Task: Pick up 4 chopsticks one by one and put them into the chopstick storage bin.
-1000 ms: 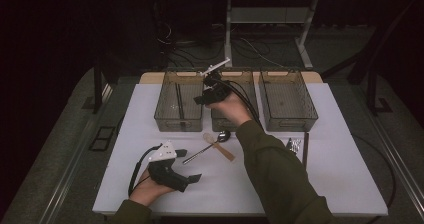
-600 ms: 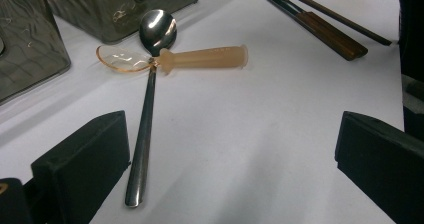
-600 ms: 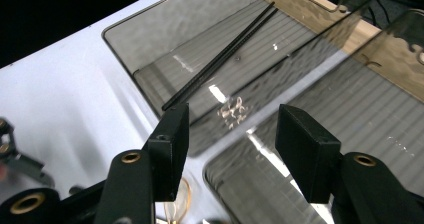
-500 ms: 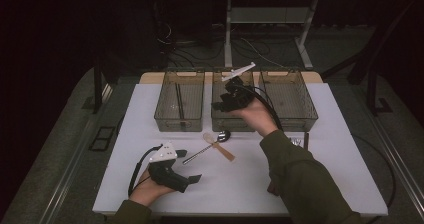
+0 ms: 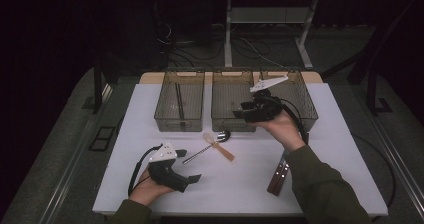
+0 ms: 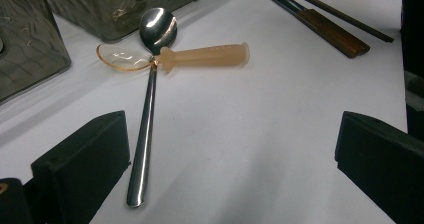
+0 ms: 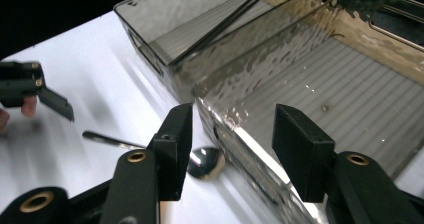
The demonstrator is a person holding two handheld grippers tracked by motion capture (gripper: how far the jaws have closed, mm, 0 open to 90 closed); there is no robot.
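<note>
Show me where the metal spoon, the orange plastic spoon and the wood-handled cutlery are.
metal spoon (image 6: 144, 144): left gripper view, on its handle.
orange plastic spoon (image 6: 210, 56): left gripper view, on its thick handle.
wood-handled cutlery (image 5: 278, 176): high view, on the brown handles.

Three bins (image 5: 232, 115) are sitting in a row at the table's (image 5: 150, 184) twelve o'clock edge. Two spoons (image 5: 216, 143) are lying crossed at centre, cutlery (image 5: 278, 176) lying toward four o'clock.

The right gripper (image 5: 243, 113) has swung rightward from the left bin (image 5: 180, 105) to the middle bin (image 5: 231, 120) (held above its front edge). Its empty jaws have just been closing a little.
</note>
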